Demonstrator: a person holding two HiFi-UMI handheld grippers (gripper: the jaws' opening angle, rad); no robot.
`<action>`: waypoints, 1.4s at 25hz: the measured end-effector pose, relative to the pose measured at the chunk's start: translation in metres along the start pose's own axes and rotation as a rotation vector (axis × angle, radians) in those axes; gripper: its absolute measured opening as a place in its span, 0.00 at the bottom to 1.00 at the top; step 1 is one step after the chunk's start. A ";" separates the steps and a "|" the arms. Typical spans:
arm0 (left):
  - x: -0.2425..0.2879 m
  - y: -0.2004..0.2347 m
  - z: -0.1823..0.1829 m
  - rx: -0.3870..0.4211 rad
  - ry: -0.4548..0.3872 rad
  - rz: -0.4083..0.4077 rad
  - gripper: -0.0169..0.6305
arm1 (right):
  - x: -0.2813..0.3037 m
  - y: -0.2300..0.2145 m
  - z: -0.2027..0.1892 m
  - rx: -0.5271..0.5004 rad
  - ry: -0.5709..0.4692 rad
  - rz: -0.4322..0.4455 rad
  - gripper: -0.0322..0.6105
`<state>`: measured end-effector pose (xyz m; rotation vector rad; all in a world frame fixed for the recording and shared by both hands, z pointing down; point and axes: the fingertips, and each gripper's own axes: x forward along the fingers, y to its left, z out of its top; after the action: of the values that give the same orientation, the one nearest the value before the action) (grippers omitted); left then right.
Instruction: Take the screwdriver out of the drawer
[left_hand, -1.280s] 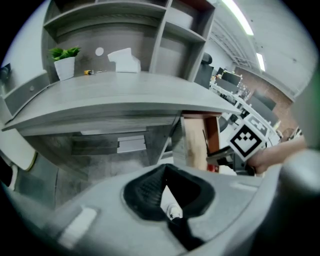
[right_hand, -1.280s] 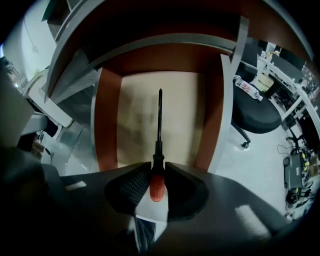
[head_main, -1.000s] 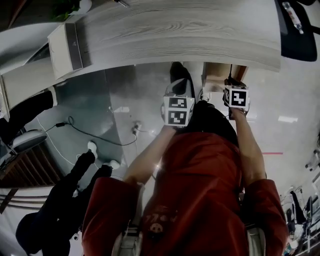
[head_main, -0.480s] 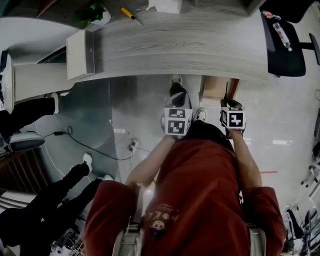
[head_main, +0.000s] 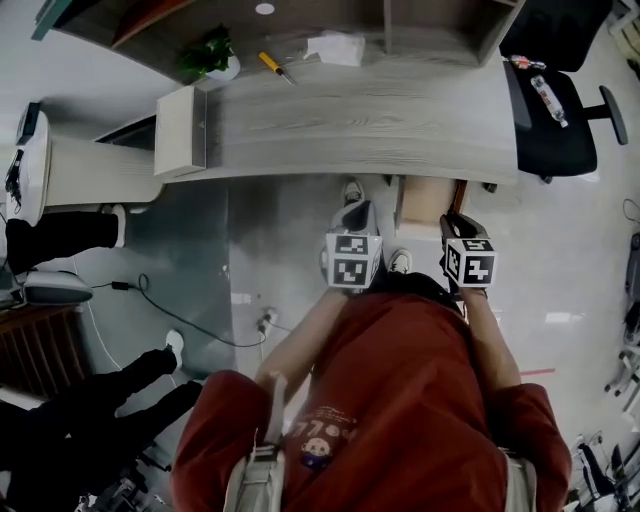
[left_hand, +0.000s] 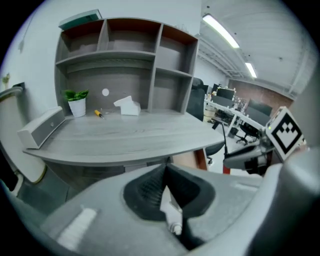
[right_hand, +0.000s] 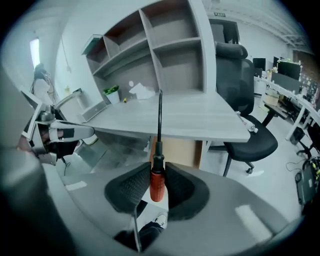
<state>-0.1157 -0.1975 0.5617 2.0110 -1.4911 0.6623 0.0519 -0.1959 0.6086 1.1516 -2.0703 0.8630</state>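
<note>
A screwdriver (right_hand: 156, 182) with a red handle and a long black shaft stands upright between the pads of my right gripper (right_hand: 158, 166), which is shut on the handle. In the head view the right gripper (head_main: 458, 222) hangs in front of the person's body, with the thin shaft of the screwdriver (head_main: 460, 196) pointing toward the desk. My left gripper (left_hand: 165, 169) has its pads touching and holds nothing; it sits beside the right one as the left gripper (head_main: 357, 215). A tan drawer unit (head_main: 425, 200) stands under the desk; whether it is open I cannot tell.
The grey desk (head_main: 370, 110) carries a potted plant (head_main: 212, 55), a yellow screwdriver (head_main: 272, 65), a white tissue box (head_main: 335, 47) and a pale box (head_main: 180, 130) at its left end. A black office chair (head_main: 555, 100) stands at the right. Another person's dark legs (head_main: 90, 395) are at lower left.
Both grippers have risen, the right one still shut on the screwdriver. The head view has lifted, so the desk looks farther off and the shelf behind it shows.
</note>
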 end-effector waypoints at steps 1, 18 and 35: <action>-0.005 -0.001 0.005 0.006 -0.013 0.005 0.02 | -0.007 0.002 0.007 -0.001 -0.022 0.002 0.18; -0.039 -0.013 0.040 0.034 -0.104 0.038 0.02 | -0.069 -0.015 0.044 0.042 -0.204 -0.062 0.19; -0.041 -0.010 0.040 0.034 -0.107 0.025 0.02 | -0.065 -0.007 0.044 0.032 -0.196 -0.065 0.19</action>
<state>-0.1144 -0.1941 0.5038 2.0854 -1.5789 0.6028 0.0779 -0.2012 0.5345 1.3609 -2.1679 0.7810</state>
